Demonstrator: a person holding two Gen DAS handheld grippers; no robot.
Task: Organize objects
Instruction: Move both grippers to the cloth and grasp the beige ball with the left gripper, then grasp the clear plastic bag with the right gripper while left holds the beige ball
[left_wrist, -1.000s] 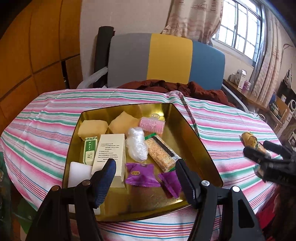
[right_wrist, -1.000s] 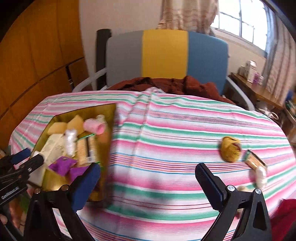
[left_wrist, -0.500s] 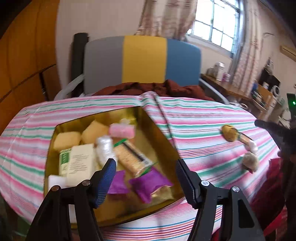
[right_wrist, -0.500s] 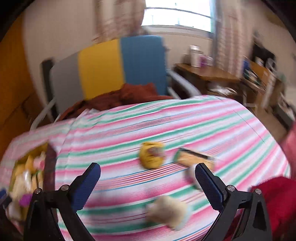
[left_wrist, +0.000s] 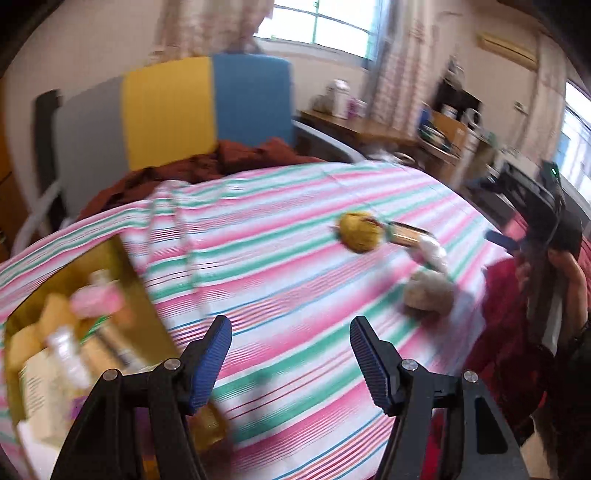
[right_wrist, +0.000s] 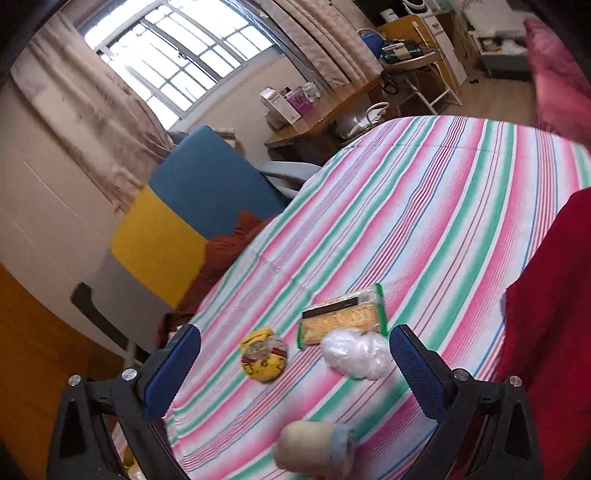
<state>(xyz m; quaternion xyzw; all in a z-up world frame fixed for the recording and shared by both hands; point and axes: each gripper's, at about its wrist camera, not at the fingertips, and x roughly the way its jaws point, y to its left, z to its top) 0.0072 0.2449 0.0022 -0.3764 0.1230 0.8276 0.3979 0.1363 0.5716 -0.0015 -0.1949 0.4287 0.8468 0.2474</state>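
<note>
A gold tray (left_wrist: 136, 295) holding several packets and boxes lies at the left of the striped table in the left wrist view, blurred. My left gripper (left_wrist: 290, 356) hangs open over bare cloth just right of it. My right gripper (right_wrist: 293, 369) is open, low over loose items: a yellow round packet (right_wrist: 264, 359), a green-edged cracker pack (right_wrist: 343, 317), a clear plastic wad (right_wrist: 354, 352) and a beige roll (right_wrist: 314, 450) nearest the camera. The same items show as the yellow packet (left_wrist: 360, 232) and the roll (left_wrist: 428, 293) in the left view. Nothing sits between either pair of fingers.
A grey, yellow and blue chair back (left_wrist: 173, 114) with brown cloth stands behind the table. A person in red (left_wrist: 517, 332) is at the table's right edge. A desk with boxes (right_wrist: 314, 114) sits under the window.
Both views have swung right, away from the tray. The right gripper has come down close over the loose items, and the left gripper now faces them across the cloth.
</note>
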